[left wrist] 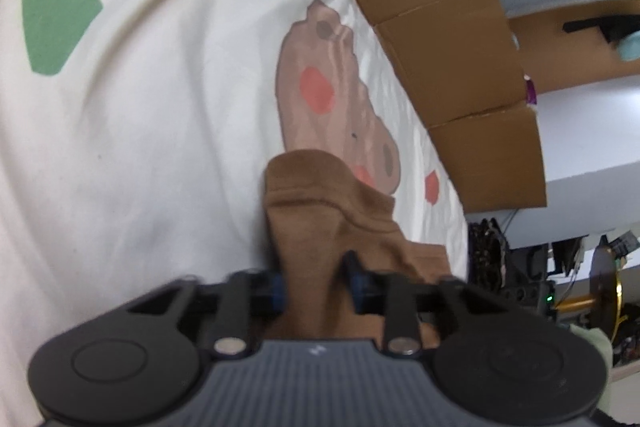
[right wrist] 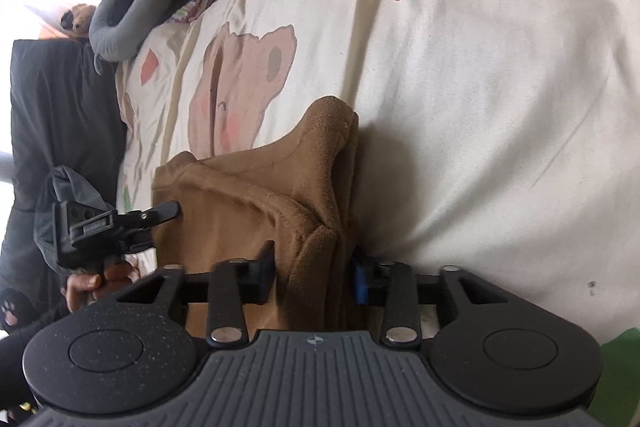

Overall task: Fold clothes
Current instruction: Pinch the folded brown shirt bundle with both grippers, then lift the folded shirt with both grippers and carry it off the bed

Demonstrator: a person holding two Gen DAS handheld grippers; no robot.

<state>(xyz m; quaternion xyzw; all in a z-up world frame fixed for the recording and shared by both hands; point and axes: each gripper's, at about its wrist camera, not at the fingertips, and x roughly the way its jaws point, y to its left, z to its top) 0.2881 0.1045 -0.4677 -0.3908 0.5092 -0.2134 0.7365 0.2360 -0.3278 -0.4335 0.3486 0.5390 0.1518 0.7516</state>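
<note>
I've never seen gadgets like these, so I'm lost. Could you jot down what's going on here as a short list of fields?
surface: cream bedsheet printed with bears and coloured patches
garment: brown garment, partly folded, lying on the sheet
left gripper: shut on a bunch of the brown cloth
right gripper: shut on a thick folded edge
behind the bed: cardboard boxes
also visible: grey neck pillow

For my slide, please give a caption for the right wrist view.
Right gripper clamps folded brown garment on bear-print sheet.
</note>
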